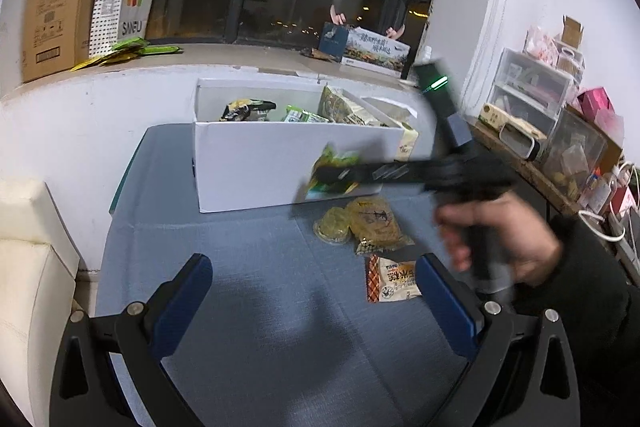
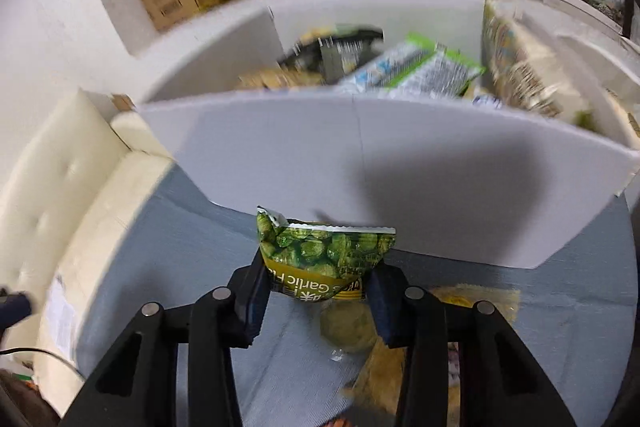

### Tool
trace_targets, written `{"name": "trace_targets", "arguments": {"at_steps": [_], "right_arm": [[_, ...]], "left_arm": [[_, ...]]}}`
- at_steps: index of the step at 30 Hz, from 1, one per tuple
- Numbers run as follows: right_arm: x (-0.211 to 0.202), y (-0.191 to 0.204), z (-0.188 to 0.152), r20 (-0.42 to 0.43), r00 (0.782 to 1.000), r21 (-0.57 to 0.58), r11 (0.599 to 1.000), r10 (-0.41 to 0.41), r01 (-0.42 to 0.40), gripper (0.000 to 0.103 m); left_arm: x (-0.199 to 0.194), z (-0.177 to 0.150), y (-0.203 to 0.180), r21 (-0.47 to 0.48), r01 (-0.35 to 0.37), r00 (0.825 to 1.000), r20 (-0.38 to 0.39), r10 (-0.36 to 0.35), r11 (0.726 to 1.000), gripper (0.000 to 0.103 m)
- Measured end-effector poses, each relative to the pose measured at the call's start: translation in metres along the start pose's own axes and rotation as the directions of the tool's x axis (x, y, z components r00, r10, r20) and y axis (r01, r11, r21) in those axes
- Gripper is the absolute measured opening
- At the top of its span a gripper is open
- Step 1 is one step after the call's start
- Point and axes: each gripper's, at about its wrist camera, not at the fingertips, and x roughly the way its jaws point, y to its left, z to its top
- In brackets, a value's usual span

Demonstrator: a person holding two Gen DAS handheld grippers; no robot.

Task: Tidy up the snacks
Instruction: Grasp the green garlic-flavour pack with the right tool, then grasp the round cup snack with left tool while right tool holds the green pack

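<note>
— Step in hand? Carrying. Right gripper [image 2: 318, 291] clamped narrow on the green pea packet [image 2: 326, 253], pads pressed against both its sides, packet raised off the desk [image 1: 248, 267] just in front of the white box [image 2: 360, 167].

— And the left gripper [image 1: 312, 291]? Spread wide, nothing between the pads, hovering low over bare blue cloth, well apart from the box.

— Left to sort? Two yellow packets [image 1: 364, 225] and an orange-and-white packet [image 1: 390, 279] lying on the desk, near the box's front wall. Inside the box already: a dark packet [image 1: 246, 109], a green-and-white one [image 1: 304, 115], a tall yellowish bag [image 1: 340, 105] leaning at the right end.

— Next move? Probably lift higher to clear the front wall, carry forward over the rim, release above a free spot near the middle.

— Worth watching? Packet gripped near its lower half, torn top edge pointing at the box; could catch the wall if kept too low. Blur in both views, so exact clearance hard to judge.
</note>
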Motion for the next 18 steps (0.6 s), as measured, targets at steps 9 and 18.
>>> {"name": "trace_targets", "arguments": {"at_steps": [9,18], "right_arm": [[-0.126,-0.01,-0.025,0.237,0.968,0.031,0.996,0.078,-0.087,0.047],[-0.193,-0.036,-0.082,0.34,0.939,0.114,0.989,0.048,-0.092,0.047]], "left_arm": [[0.068,0.018,-0.014,0.126,0.06,0.992,-0.114,-0.046,0.99,0.103],[0.159,0.036,-0.017,0.18,0.176,0.954,-0.274,-0.123,0.968,0.103]]}}
